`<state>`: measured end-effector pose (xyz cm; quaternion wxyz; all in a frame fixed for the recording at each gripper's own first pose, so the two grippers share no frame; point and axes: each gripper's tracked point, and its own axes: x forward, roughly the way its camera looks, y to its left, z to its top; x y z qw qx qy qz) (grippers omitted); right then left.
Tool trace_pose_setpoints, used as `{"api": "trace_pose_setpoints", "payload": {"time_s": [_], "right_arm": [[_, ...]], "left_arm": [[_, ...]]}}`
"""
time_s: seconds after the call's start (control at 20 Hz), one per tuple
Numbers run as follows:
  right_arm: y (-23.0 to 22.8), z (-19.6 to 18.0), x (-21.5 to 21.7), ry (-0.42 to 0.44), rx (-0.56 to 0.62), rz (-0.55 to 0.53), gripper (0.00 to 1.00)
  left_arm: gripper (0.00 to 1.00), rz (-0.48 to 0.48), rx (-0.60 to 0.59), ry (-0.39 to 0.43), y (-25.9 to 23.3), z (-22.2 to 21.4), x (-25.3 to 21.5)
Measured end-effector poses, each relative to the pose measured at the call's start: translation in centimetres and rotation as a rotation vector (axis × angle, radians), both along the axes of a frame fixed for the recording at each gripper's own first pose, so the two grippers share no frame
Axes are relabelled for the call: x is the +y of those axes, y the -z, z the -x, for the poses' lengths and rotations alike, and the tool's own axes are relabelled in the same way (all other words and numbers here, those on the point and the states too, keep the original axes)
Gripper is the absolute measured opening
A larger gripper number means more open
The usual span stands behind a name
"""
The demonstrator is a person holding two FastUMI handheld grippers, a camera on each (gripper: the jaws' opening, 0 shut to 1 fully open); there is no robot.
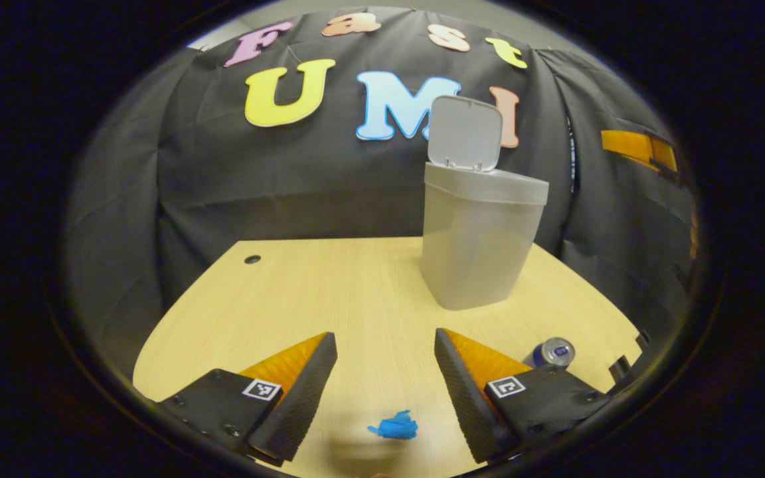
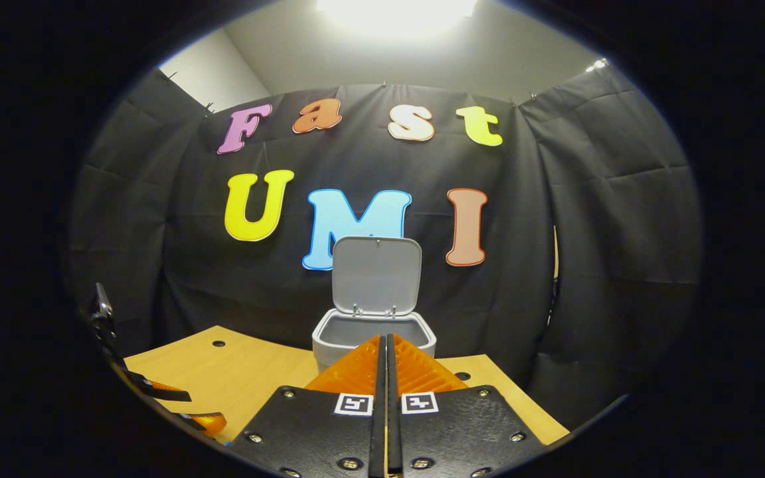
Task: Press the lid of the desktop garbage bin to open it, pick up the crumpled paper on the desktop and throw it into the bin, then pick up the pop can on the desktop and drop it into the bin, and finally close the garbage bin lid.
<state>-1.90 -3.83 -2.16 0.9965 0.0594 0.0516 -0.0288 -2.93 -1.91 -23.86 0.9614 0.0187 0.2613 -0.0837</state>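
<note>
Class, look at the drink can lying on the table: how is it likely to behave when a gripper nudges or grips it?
The can lies on its side on the smooth table, so a nudge will probably roll it. It looks like thin metal, so likely light, slippery, and apt to dent if squeezed hard.

Two handheld grippers, alike in build. On the left gripper [image 1: 386,362]: black flat mounting plates studded with round screws, each plate carrying a small square black-and-white coded marker near its inner corner; wedge-shaped jaws with ribbed inner faces tapering forward. On the right gripper [image 2: 386,345]: the same black plates, a row of shiny screw heads along the lower edge, two square markers side by side at the seam.
</note>
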Motion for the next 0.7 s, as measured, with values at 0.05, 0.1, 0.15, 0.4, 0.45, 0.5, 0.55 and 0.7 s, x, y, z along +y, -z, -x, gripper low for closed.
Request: {"api": "trace_pose_setpoints", "payload": {"time_s": [0.05, 0.1, 0.15, 0.4, 0.45, 0.5, 0.55, 0.7], "right_arm": [[0.4, 0.2, 0.2, -0.006, 0.012, 0.001, 0.01], [0.7, 0.5, 0.1, -0.002, 0.02, 0.006, 0.01], [1.1, 0.7, 0.2, 0.0, 0.029, 0.014, 0.02], [2.5, 2.2, 1.2, -0.009, 0.072, 0.047, 0.23], [2.8, 2.6, 1.3, -0.009, 0.08, 0.057, 0.29], [2.9, 2.9, 1.3, -0.009, 0.086, 0.063, 0.29], [3.2, 3.1, 1.6, -0.014, 0.092, 0.063, 0.37], [3.5, 3.6, 1.5, -0.004, 0.107, 0.054, 0.48]], "left_arm": [[0.96, -0.007, 0.023, 0.003, 1.2, 0.3, 0.0], [0.99, -0.014, 0.047, 0.005, 2.3, 0.6, 0.1], [0.96, -0.021, 0.073, 0.011, 3.7, 0.9, 0.2], [0.99, -0.045, 0.181, 0.016, 8.5, 2.8, 0.4], [0.97, -0.05, 0.195, 0.015, 9.1, 3.2, 0.6], [0.97, -0.052, 0.207, 0.015, 9.7, 3.3, 0.7], [0.99, -0.054, 0.218, 0.014, 10.5, 3.4, 0.9], [0.98, -0.051, 0.255, 0.006, 12.2, 3.9, 1.3]]}}
